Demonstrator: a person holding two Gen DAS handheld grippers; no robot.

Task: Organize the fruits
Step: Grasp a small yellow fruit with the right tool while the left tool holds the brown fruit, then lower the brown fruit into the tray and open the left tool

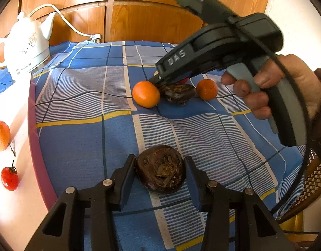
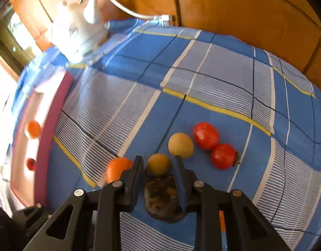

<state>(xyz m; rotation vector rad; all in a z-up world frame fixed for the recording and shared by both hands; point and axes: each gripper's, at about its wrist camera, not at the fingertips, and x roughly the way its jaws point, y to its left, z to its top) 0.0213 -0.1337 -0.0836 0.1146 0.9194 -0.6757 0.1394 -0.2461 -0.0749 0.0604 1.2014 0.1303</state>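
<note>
The left gripper (image 1: 160, 179) clamped a dark chestnut (image 1: 160, 169) near the camera. The right gripper (image 2: 159, 179) pinched a second chestnut (image 2: 162, 200) between oranges (image 1: 145, 94), mid-desk. Both chestnuts looked hard, light and lumpy; flat sides suit gripping.

Sunlit wood-panelled wall (image 1: 152, 21) behind blue checked tablecloth (image 1: 81, 96)
</note>
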